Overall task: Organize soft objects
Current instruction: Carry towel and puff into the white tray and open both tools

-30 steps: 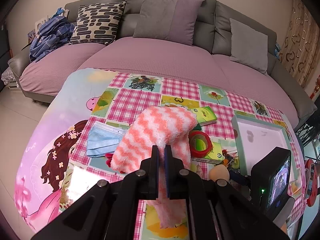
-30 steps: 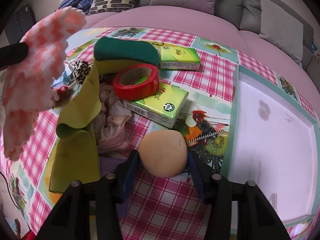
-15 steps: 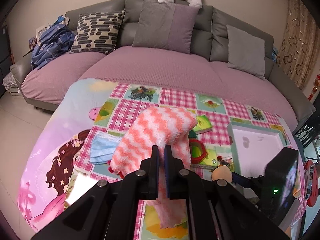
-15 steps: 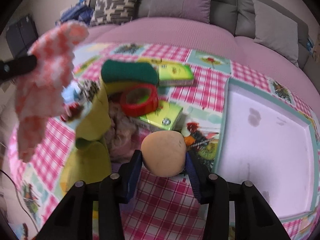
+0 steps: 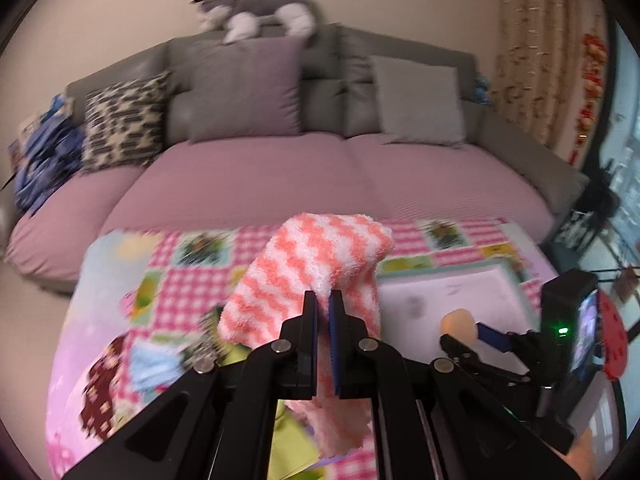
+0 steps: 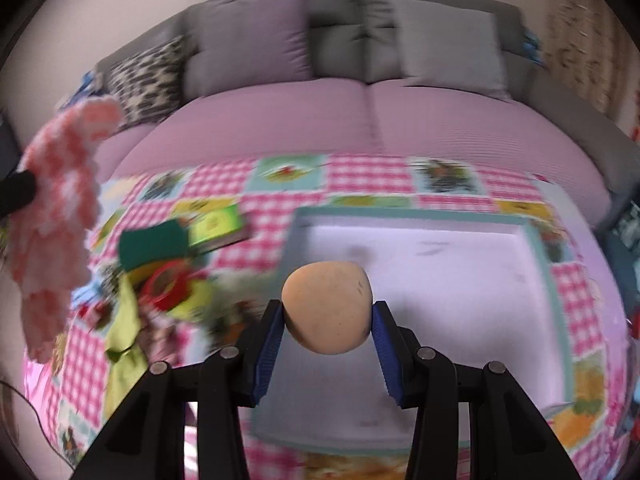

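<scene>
Above the shallow white tray (image 6: 424, 256), the right gripper (image 6: 326, 316) grasps a round beige foam ball (image 6: 326, 306), probably to drop it inside. The left gripper (image 5: 323, 308) is clenched on a fluffy pink-and-white striped sock (image 5: 316, 256).

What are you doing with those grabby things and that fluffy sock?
A person is tidying soft things with two hand-held grippers. The left gripper is pinching a fluffy pink-and-white zigzag sock, which hangs in the air above the checked tablecloth. The right gripper is squeezing a tan egg-shaped squishy ball and holding it over the white tray with the teal rim. Nothing lies in the tray. A green sponge and red tape roll wait on the table.
</scene>
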Tool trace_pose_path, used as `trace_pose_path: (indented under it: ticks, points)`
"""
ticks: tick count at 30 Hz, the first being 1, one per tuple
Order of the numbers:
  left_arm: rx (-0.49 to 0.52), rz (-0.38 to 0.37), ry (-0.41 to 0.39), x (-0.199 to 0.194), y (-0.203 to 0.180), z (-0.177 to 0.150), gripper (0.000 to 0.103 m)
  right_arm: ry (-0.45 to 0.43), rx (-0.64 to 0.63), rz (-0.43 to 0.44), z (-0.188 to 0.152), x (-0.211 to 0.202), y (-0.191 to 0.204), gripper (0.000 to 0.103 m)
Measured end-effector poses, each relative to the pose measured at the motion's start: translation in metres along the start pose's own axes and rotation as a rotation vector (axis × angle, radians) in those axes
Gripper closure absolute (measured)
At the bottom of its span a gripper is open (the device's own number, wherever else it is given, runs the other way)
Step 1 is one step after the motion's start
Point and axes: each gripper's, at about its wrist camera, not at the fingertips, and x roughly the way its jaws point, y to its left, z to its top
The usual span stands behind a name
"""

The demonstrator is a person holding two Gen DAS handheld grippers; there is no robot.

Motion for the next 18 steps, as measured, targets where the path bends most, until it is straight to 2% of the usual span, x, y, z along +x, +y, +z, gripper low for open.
trace_pose_path:
  ticks: [5, 10, 14, 18]
  points:
    - [0.085, -0.085, -0.025, 0.014, -0.051, 0.024, 0.098, -0.015, 0.090, -0.113, 0.006, -0.004, -0.054, 0.055]
    - [0.124, -0.175, -0.011, 0.042, -0.092, 0.033, 0.098, 0.001, 0.181, -0.168, 0.005, 0.005, -0.105, 0.055]
    - [0.140, -0.200, 0.007, 0.076, -0.115, 0.025, 0.098, 0.026, 0.237, -0.196, 0.001, 0.020, -0.134, 0.055]
    - [0.107, -0.225, 0.079, 0.127, -0.126, 0.007, 0.098, 0.050, 0.250, -0.226, -0.006, 0.035, -0.147, 0.055]
